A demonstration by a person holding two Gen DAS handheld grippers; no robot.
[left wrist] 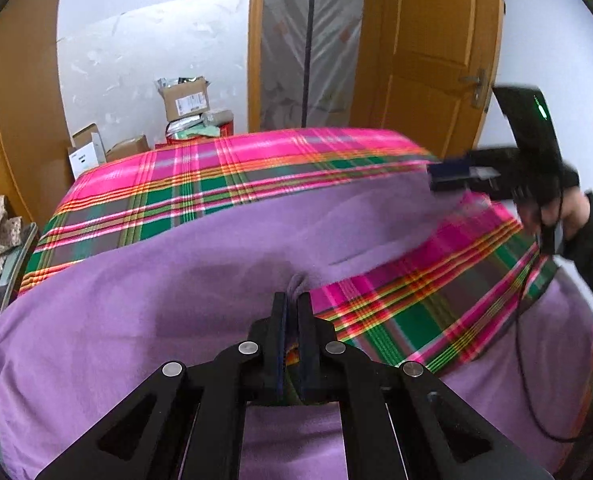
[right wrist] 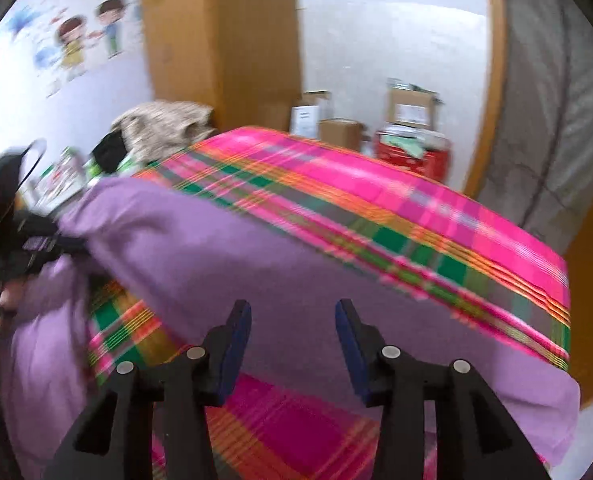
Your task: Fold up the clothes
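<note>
A purple garment [left wrist: 156, 288] lies spread over a pink and green plaid bedcover [left wrist: 256, 160]. My left gripper [left wrist: 294, 298] is shut on a pinched fold of the purple cloth and holds that edge raised a little. In the right wrist view this gripper [right wrist: 52, 246] shows at the far left, blurred, against the garment's edge [right wrist: 236, 248]. My right gripper [right wrist: 294, 308] is open above the purple cloth with nothing between its fingers. From the left wrist view it [left wrist: 448, 176] hovers at the garment's far right edge, held by a hand in a dark sleeve [left wrist: 588, 232].
Cardboard boxes [left wrist: 184, 98] and a red container [right wrist: 416, 152] stand on the floor beyond the bed. A wooden door [left wrist: 436, 60] is at the back right. A patterned cloth heap [right wrist: 164, 128] and clutter sit beside the bed. A black cable [left wrist: 524, 344] hangs over the right side.
</note>
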